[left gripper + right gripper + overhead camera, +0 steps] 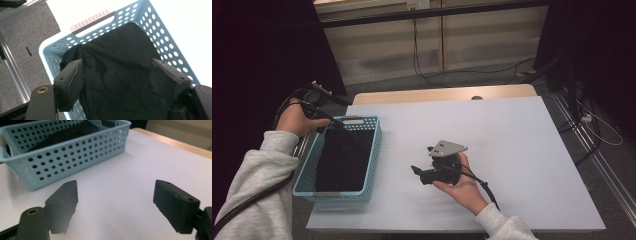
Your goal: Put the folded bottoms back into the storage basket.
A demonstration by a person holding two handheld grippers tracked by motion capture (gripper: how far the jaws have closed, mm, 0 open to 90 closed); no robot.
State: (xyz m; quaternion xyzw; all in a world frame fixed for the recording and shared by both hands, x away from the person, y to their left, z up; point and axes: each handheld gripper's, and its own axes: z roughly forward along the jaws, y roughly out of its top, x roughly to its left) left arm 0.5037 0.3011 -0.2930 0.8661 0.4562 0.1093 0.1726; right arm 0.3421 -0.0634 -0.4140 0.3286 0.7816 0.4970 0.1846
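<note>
A light blue perforated basket (375, 150) stands at the left of the white table, with a black cloth (343, 160) lying inside it. My left gripper (339, 125) hovers over the basket's far end. In the left gripper view it (116, 63) is open above the cloth (120, 45), its pads clear of the fabric, and the basket's handle end (92, 21) lies beyond. My right gripper (418, 174) is held low over the table to the right of the basket, pointing toward it. It (115, 183) is open with nothing between its jaws, and the basket's side wall (75, 152) is ahead.
The white table top (502, 140) stretches out to the right of the basket, with a wooden edge (437, 94) at its far side. Cables (602, 130) lie on the floor at right. A metal rail (15, 72) runs along the floor left of the basket.
</note>
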